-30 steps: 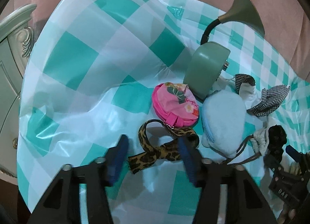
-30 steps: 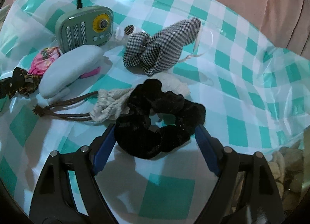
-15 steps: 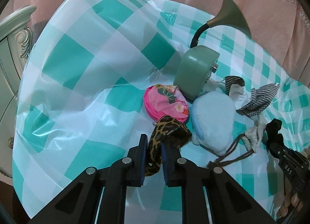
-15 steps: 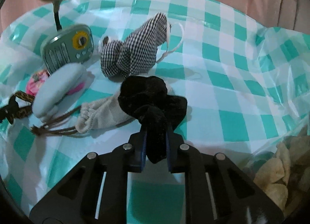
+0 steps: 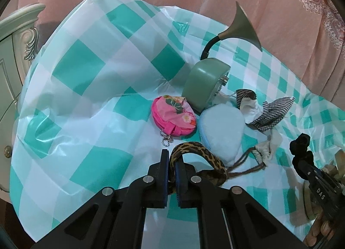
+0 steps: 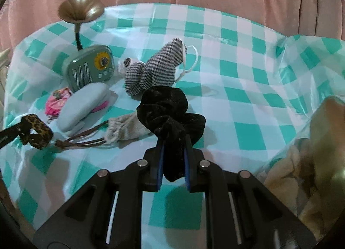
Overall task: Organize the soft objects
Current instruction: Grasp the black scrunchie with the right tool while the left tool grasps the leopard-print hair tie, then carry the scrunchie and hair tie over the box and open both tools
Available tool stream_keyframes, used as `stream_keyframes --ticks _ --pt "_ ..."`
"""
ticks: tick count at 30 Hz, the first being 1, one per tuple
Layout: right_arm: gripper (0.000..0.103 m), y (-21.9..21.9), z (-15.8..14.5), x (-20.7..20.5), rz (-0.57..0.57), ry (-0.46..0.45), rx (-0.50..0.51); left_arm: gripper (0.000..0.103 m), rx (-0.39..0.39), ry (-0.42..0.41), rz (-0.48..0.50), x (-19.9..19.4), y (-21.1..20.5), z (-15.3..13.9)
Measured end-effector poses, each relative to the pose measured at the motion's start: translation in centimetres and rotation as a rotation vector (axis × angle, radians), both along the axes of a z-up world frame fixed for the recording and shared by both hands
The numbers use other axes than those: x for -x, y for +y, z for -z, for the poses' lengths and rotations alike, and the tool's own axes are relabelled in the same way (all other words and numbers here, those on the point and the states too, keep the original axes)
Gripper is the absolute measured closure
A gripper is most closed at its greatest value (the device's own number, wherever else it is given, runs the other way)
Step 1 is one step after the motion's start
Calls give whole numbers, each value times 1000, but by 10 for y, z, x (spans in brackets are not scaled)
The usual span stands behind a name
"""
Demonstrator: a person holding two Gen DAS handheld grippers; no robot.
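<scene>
My left gripper [image 5: 171, 159] is shut on a leopard-print hair band [image 5: 200, 152], whose loop arches up to the right of the pads. The band [image 6: 36, 130] also shows at the left edge of the right wrist view, held off the cloth. My right gripper [image 6: 173, 143] is shut on a black velvet scrunchie [image 6: 170, 109], which bunches up above the fingertips. A pink floral pouch [image 5: 173, 117], a light blue fluffy pouch [image 5: 222, 128], a beige drawstring bag [image 6: 127, 128] and a houndstooth cloth [image 6: 155, 70] lie on the checked tablecloth [image 5: 86, 98].
A green radio [image 6: 88, 68] with a brass horn [image 6: 80, 10] stands at the back behind the pouches. A clear bag with pale contents [image 6: 301, 162] sits at the right. A carved cabinet [image 5: 13, 55] is past the table's left edge; pink curtain hangs behind.
Both grippers went from open to shut, the left on the leopard band and the right on the black scrunchie. Both items have risen a little off the cloth.
</scene>
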State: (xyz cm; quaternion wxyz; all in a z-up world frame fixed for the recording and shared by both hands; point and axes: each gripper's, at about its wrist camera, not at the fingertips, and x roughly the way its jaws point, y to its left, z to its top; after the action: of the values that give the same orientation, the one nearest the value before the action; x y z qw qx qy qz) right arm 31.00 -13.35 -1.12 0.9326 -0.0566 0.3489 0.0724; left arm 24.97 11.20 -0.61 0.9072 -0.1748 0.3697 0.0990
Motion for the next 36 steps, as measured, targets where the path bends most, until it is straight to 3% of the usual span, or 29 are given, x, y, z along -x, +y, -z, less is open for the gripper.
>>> stream_keyframes --ticks 10,19,29,36 --pt "85 3 -23 29 -76 -25 -50 98 31 -54 0 23 -7 -14" --pt "85 0 -37 77 -145 -9 -81 98 118 -105 25 68 -30 -28" --pt "85 -33 -45 144 -143 3 -98 98 216 -142 113 120 -71 -37" --pt "85 -67 -46 187 -106 3 -96 98 232 -159 185 149 -108 -45"
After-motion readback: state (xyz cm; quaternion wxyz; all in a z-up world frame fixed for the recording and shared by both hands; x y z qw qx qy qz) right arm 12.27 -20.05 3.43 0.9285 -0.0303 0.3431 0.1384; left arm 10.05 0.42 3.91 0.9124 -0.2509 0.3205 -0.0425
